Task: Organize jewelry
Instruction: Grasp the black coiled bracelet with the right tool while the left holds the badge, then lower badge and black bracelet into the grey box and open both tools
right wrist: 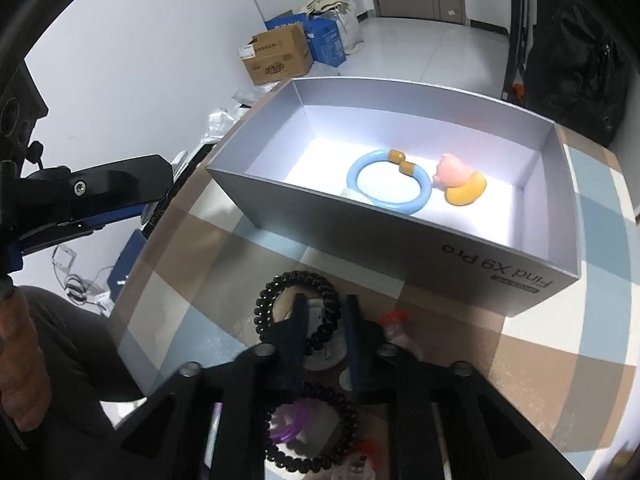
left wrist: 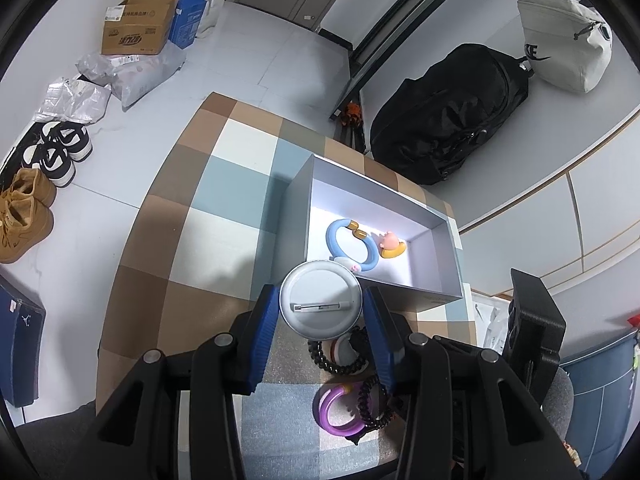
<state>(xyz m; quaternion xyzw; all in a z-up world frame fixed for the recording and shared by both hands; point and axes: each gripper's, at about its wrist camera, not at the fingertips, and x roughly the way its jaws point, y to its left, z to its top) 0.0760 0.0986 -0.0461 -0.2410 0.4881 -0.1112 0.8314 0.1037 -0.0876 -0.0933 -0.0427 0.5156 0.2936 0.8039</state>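
My left gripper (left wrist: 322, 310) is shut on a round white pin badge (left wrist: 320, 300), held pin side up just above the table by the near wall of the grey box (left wrist: 298, 204). The box (right wrist: 320, 216) holds a blue ring bracelet (left wrist: 350, 246) and a pink and yellow pig charm (left wrist: 390, 245); both also show in the right wrist view, the bracelet (right wrist: 390, 182) and the charm (right wrist: 460, 184). My right gripper (right wrist: 326, 308) hovers low over a black spiral hair tie (right wrist: 298, 306), its jaws a little apart around a stretch of the coil. A purple ring (left wrist: 338, 410) and another black spiral tie (right wrist: 312, 428) lie nearer.
The checked table cloth (left wrist: 224, 208) covers the table. Beyond its far edge are shoes (left wrist: 60, 152), cardboard boxes (left wrist: 136, 26) and a black bag (left wrist: 448, 120) on the floor. The left gripper's arm (right wrist: 92, 196) shows at the left of the right wrist view.
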